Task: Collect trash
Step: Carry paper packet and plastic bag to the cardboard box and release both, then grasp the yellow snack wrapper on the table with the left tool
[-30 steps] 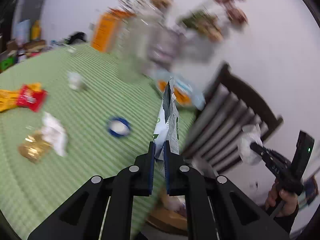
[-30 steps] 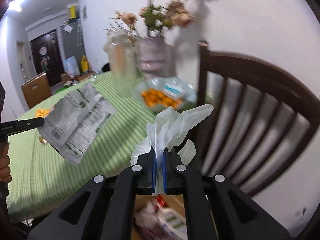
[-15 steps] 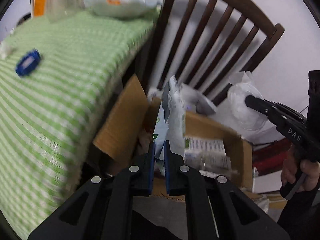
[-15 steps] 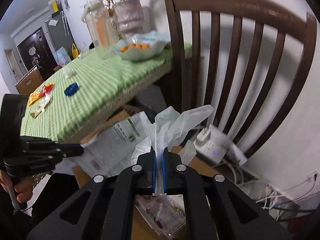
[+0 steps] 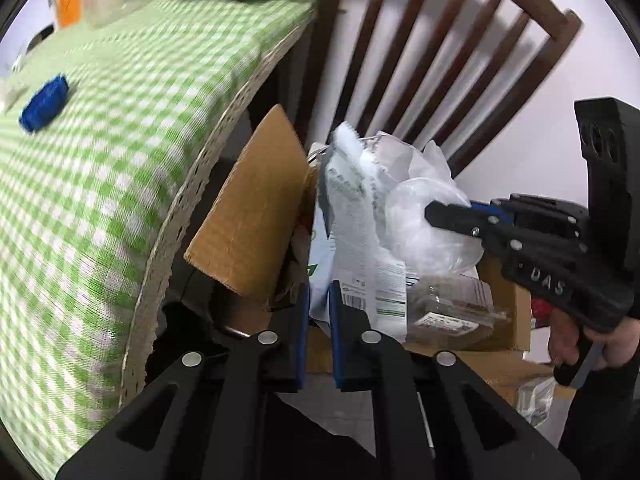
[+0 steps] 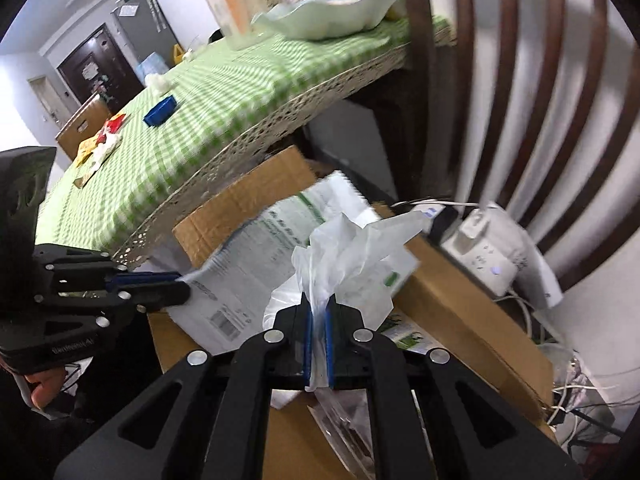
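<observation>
2 tongs have come down over the cardboard box (image 5: pixel 248 216), left tongs (image 5: pixel 319 312) gripping the printed wrapper (image 5: pixel 356 216), right tongs (image 6: pixel 317 344) gripping the plastic bag (image 6: pixel 344 256), ready to drop.

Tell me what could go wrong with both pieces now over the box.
The printed wrapper in the left gripper overhangs the cardboard box edge and may slide out onto the floor. The thin plastic bag may cling to the right gripper pads instead of dropping.

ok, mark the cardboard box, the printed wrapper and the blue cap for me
cardboard box (image 5: pixel 248 216), left wrist view, raised flap.
printed wrapper (image 6: pixel 256 256), right wrist view, flat printed face.
blue cap (image 5: pixel 44 102), left wrist view, its top.
</observation>
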Action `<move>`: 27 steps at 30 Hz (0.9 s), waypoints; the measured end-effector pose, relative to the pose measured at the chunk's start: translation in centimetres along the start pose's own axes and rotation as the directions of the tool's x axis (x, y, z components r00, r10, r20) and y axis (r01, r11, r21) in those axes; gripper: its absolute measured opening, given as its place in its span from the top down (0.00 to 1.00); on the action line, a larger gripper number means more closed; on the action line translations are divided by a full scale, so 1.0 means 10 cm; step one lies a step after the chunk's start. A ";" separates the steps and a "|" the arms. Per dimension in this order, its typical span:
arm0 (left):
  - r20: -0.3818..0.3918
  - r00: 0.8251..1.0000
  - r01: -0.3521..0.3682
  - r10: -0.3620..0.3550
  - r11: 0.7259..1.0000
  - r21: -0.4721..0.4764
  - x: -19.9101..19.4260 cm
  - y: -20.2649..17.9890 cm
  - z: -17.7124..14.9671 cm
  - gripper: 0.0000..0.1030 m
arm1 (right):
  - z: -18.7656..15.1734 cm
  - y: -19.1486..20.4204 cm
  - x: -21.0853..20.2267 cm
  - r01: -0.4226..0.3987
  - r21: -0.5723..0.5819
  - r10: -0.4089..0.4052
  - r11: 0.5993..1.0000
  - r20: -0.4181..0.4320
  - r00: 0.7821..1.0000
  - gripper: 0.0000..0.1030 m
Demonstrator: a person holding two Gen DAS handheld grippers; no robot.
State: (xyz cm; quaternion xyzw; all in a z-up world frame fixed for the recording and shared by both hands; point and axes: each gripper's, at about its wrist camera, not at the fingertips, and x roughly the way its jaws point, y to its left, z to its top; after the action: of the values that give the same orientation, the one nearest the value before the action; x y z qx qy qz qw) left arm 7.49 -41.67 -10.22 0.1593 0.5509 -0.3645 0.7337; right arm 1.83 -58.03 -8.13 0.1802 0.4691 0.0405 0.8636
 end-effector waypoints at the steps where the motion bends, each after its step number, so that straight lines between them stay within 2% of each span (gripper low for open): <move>1: -0.002 1.000 0.009 -0.009 1.000 -0.012 0.02 0.02 0.01 0.91 | 0.01 0.01 0.04 -0.001 0.002 0.001 1.000 -0.009 1.000 0.94; 2: -0.006 1.000 0.011 -0.011 1.000 -0.009 0.03 0.02 0.02 0.84 | 0.02 0.01 0.08 0.001 0.003 -0.001 1.000 -0.019 1.000 0.90; 3: -0.008 1.000 0.006 -0.007 1.000 -0.005 0.04 0.03 0.03 0.70 | 0.02 0.00 0.10 0.002 0.003 -0.002 1.000 -0.027 1.000 0.89; 5: 0.011 1.000 -0.003 0.003 1.000 -0.004 0.07 0.00 0.07 0.64 | 0.02 0.01 0.13 0.003 0.000 -0.003 1.000 -0.037 0.999 0.87; 13: 0.060 0.998 0.005 -0.003 0.999 -0.032 -0.09 0.16 0.13 0.64 | -0.01 0.06 0.50 0.060 -0.041 -0.066 0.997 -0.168 0.984 0.87; 15: 0.075 0.997 0.001 0.001 0.999 -0.033 -0.15 0.19 0.14 0.64 | 0.00 0.02 0.51 0.053 -0.013 -0.055 0.998 -0.168 0.984 0.70; 16: 0.083 0.997 -0.003 0.006 0.999 -0.036 -0.18 0.21 0.14 0.64 | 0.01 0.02 0.49 0.057 -0.012 -0.058 0.998 -0.156 0.986 0.55; 17: 0.089 0.996 -0.004 0.008 0.999 -0.038 -0.21 0.20 0.14 0.64 | 0.02 0.03 0.46 0.058 -0.013 -0.060 0.998 -0.142 0.988 0.52; 19: 0.103 0.995 -0.002 0.007 0.999 -0.047 -0.27 0.27 0.19 0.64 | 0.04 0.03 0.40 0.049 -0.010 -0.050 0.999 -0.127 0.991 0.53; 23: 0.147 0.989 -0.002 0.013 0.997 -0.075 -0.44 0.33 0.21 0.58 | 0.09 0.08 0.30 0.091 -0.022 -0.093 0.996 -0.099 0.991 0.53; 27: 0.200 0.980 -0.002 0.018 0.997 -0.079 -0.59 0.39 0.30 0.58 | 0.18 0.13 0.17 0.114 -0.026 -0.115 0.993 -0.064 0.991 0.52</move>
State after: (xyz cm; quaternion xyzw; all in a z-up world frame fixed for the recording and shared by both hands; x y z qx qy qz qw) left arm 11.60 -38.75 -4.42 0.0956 0.4871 -0.3533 0.7929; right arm 4.38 -56.88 -8.13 0.1419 0.5062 0.0019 0.8506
